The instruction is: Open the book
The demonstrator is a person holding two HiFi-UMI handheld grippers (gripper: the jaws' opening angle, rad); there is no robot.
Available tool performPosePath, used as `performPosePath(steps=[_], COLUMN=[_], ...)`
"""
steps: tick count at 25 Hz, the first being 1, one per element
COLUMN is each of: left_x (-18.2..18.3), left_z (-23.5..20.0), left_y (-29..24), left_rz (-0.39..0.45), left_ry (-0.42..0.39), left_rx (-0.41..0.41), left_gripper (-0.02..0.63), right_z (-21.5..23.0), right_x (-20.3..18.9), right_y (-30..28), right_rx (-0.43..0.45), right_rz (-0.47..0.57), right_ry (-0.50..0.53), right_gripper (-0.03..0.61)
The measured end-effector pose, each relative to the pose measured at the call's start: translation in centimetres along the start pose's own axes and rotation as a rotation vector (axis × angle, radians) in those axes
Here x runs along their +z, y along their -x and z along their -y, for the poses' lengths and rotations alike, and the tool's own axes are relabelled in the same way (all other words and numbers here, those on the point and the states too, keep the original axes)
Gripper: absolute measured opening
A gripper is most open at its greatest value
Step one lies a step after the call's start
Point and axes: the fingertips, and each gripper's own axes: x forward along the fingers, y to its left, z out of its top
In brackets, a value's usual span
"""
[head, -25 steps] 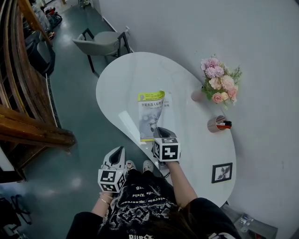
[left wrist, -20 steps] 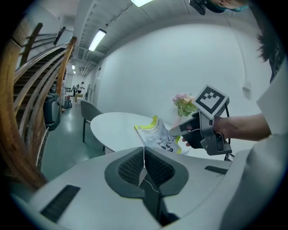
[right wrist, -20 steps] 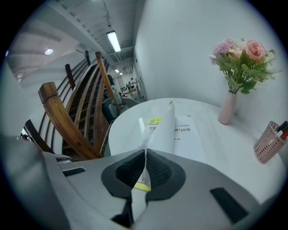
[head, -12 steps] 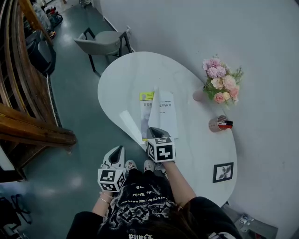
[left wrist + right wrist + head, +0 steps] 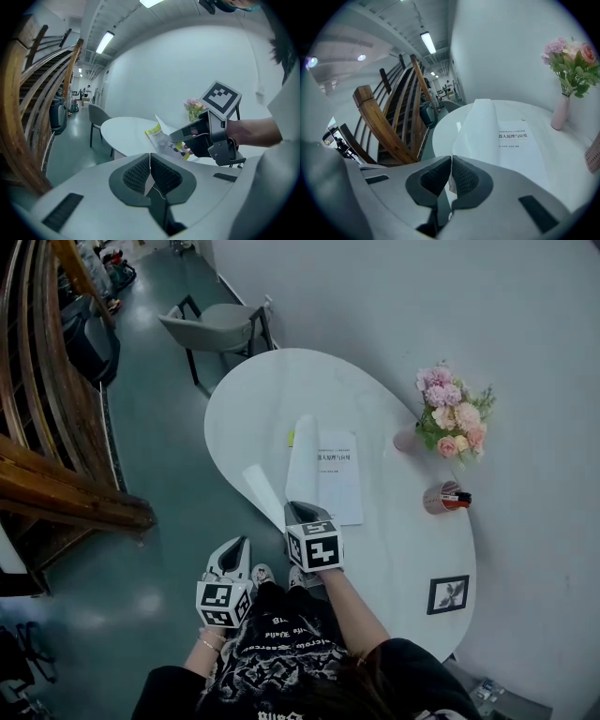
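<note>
Pinching the lifted cover (image 5: 303, 460) of the book (image 5: 339, 482) in the clamped right gripper (image 5: 302, 511); holding the left gripper (image 5: 238, 544) closed and empty, off the table (image 5: 262, 395).

The head view looks steeply down from above the person, far enough off to take in nearly the whole table (image 5: 272, 409), with the left tongs (image 5: 240, 545) and right tongs (image 5: 302, 512) near the bottom. The left gripper view sits low, off the table's near edge, and faces almost level across it, catching the right tongs from the side. The right gripper view rides close over the table and looks along the book (image 5: 336, 479). All 3 views share the table, the book, the flowers (image 5: 455, 423) and the wooden staircase (image 5: 56, 474).
</note>
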Motion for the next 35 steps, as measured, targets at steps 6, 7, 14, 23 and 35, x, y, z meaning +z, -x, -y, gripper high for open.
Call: performPosePath(steps=[6,7,14,23,35], left_x=[-0.4,-0.4,-0.7,-1.1,-1.3], left_z=[-0.7,-0.9,-2.2,-3.3,-5.4], left_y=[0.9,1.1,2.3,3.3,4.2], left_rz=[0.004,0.007,0.019,0.023,0.013], left_ry=[0.015,0.019,0.046,0.066,0.064], left_rx=[0.027,0.032,0.069,0.098,0.135], left_gripper=[0.025,0.025,0.025,0.025,0.025], right_z=[-1.8,-2.1,-3.9,-6.3,-9.4], right_x=[-0.4,-0.4,-0.7,-1.2,-1.5], right_y=[-0.6,-0.7,-1.3,-2.7,-4.9], right_rx=[0.031,0.036,0.070,0.122,0.169], right_rz=[-0.012,-0.014,-0.024,-0.046,-0.074], right_ry=[0.033,0.038,0.063,0.077,0.079], right_gripper=[0.035,0.035,0.035,0.035,0.035])
